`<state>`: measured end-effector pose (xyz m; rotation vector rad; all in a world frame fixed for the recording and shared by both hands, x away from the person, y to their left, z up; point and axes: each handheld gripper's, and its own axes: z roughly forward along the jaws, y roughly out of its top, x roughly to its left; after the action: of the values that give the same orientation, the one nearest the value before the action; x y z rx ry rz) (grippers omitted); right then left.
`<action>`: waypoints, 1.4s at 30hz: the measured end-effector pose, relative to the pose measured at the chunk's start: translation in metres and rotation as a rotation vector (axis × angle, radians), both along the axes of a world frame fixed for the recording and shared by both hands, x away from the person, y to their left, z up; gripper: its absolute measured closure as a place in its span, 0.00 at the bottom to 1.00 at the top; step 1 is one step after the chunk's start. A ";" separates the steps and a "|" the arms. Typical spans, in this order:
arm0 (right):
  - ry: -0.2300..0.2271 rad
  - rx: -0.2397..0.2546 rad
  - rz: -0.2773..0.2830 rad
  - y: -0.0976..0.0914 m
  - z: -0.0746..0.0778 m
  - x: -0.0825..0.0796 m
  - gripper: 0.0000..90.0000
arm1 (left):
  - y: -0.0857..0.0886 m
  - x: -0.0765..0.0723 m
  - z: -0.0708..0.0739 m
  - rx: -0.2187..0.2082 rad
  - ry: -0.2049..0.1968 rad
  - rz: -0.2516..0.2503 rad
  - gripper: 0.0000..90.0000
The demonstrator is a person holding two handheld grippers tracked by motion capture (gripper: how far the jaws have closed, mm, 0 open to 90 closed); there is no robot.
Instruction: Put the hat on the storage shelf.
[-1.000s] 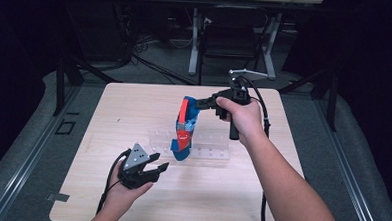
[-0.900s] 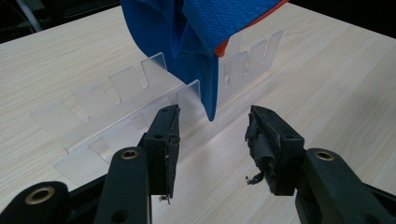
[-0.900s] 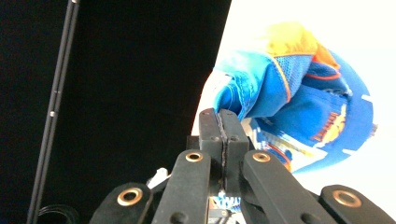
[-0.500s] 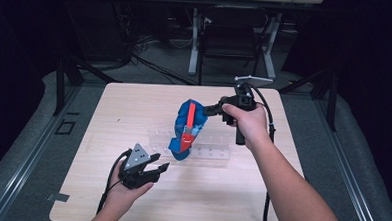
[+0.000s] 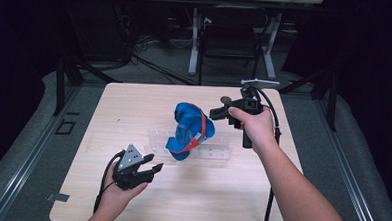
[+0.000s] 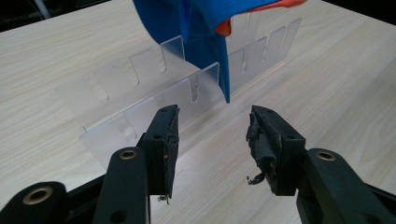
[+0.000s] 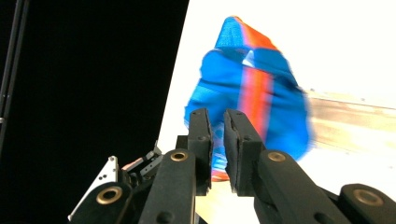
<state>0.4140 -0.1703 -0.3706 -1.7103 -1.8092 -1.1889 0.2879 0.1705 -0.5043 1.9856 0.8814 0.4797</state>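
Right tongs (image 5: 219, 113) have just been parting, freeing the blue orange-striped cloth cap (image 5: 190, 130) draped mid-frame on the clear acrylic slotted rack (image 5: 217, 152); left tongs (image 5: 154, 171) wait apart; next, probably back away.

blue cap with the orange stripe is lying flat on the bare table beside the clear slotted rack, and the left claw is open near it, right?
Not quite: the blue cap sits propped on the clear slotted rack, as the high view shows. The left claw is indeed open near it.

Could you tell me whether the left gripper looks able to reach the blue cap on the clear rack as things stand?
Probably yes. The left gripper rests open on the table, pointing at the blue cap draped over the clear rack. Only bare tabletop lies between them, and the right gripper sits off the cap.
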 end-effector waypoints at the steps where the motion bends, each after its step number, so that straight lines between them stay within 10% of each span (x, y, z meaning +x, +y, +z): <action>1: -0.001 -0.006 0.004 -0.001 0.000 -0.001 0.88 | 0.002 0.000 -0.001 -0.002 0.001 0.002 0.59; 42: -0.044 -0.177 0.029 -0.022 -0.015 -0.036 0.75 | 0.022 -0.006 -0.021 -0.019 0.036 0.050 0.57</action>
<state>0.3777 -0.1920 -0.3860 -1.7580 -2.0114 -1.0911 0.2815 0.1921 -0.5253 1.9638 0.9562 0.4634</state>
